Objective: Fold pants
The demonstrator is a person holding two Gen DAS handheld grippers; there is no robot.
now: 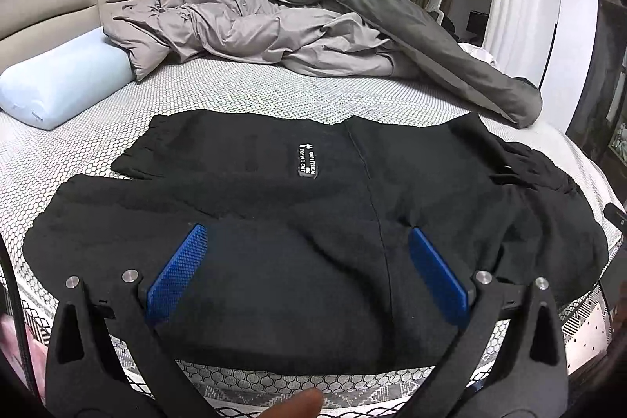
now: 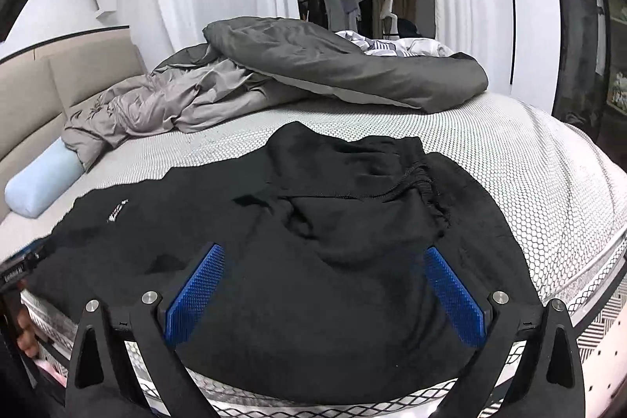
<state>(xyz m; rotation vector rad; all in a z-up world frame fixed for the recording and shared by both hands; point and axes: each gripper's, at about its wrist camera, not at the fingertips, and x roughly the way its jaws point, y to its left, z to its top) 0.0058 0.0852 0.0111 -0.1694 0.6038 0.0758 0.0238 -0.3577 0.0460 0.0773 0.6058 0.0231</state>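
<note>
While both grippers gape, pants (image 1: pixel 313 214) lie seemingly beneath fingers (image 1: pixel 176 277).

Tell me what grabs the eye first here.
The black pants sprawled over the near edge of the bed, white label up. Both tongs, left and right, hang open over them, blue pads apart. Behind, a rumpled grey duvet and a pale blue pillow by the headboard.

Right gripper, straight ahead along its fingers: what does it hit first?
Probably the black fleece pants spread on the honeycomb-patterned mattress; the open right gripper points at their bunched middle. Depth is unclear.
</note>
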